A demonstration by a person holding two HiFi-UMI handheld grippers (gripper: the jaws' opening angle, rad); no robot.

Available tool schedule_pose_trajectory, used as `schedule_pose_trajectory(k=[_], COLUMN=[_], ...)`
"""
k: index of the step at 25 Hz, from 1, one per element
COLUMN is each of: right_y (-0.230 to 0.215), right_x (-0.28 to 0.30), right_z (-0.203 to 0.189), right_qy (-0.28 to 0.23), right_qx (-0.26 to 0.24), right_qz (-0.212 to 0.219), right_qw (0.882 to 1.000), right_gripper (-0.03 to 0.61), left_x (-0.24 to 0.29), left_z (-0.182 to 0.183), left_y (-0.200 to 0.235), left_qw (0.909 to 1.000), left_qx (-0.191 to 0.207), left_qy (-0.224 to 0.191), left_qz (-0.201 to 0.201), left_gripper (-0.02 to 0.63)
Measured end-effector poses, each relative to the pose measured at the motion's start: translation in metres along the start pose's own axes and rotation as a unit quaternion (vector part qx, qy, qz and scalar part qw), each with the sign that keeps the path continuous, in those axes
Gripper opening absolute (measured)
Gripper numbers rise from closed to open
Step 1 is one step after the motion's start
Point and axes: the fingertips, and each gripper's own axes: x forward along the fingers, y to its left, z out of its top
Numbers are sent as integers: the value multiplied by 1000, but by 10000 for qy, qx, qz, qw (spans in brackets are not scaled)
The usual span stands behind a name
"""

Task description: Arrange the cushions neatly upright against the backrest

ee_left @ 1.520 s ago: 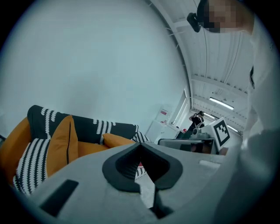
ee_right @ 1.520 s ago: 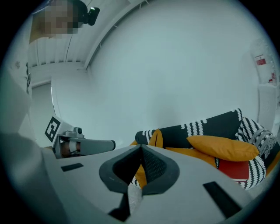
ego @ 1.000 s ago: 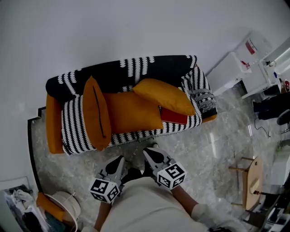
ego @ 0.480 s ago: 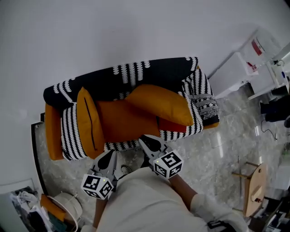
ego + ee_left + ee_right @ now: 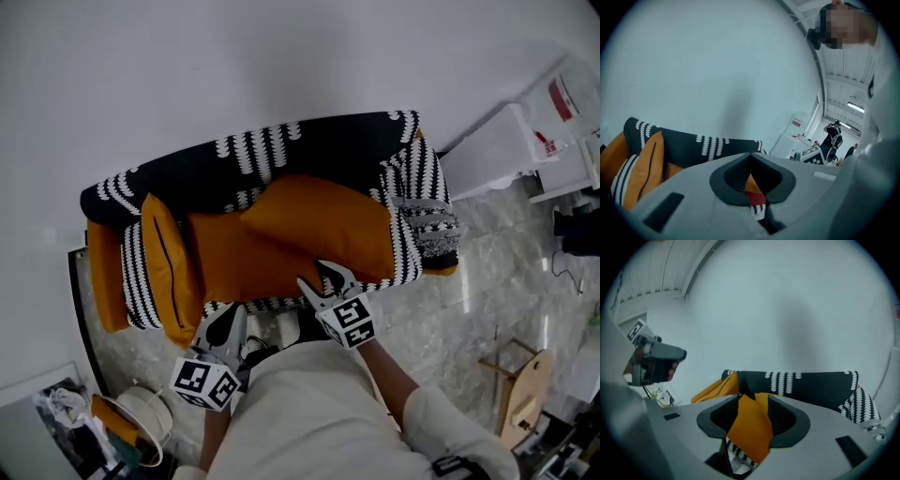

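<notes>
Right hand-held gripper (image 5: 317, 277) has just been opening its jaws, orange cushion (image 5: 248, 258) ungripped between them; left hand-held gripper (image 5: 228, 323) closed, empty

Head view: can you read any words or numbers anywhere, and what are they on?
No text can be read.
Red-and-white label on the white cabinet: print too small and blurred to read.
The two marker cubes: black-and-white square patterns only, no letters.
</notes>
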Motion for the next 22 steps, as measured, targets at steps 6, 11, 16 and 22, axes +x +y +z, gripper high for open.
schedule_pose_trajectory(k=[6, 11, 16, 22], right_y=[-51, -74, -82, -101], right_x=[46, 85, 119, 148], right_z=[-50, -91, -129, -168], right_qy=[738, 1271, 1724, 2270], right_qx=[-326, -981, -1586, -2299], right_qz=[-65, -152, -292, -754], right_qw=[9967, 9869, 9717, 9434], right_gripper=[215, 252, 287, 310], left_x=[29, 36, 38, 33], left_z=[-11, -24, -39, -49], left_y=[-14, -14, -12, 6], left_qw=[9986, 9962, 9943, 9918], left_qx=[-171, -286, -435, -547], left_qy=[395, 651, 839, 1021], left_qz=[310, 506, 493, 535], left_gripper=[11, 11, 9, 11])
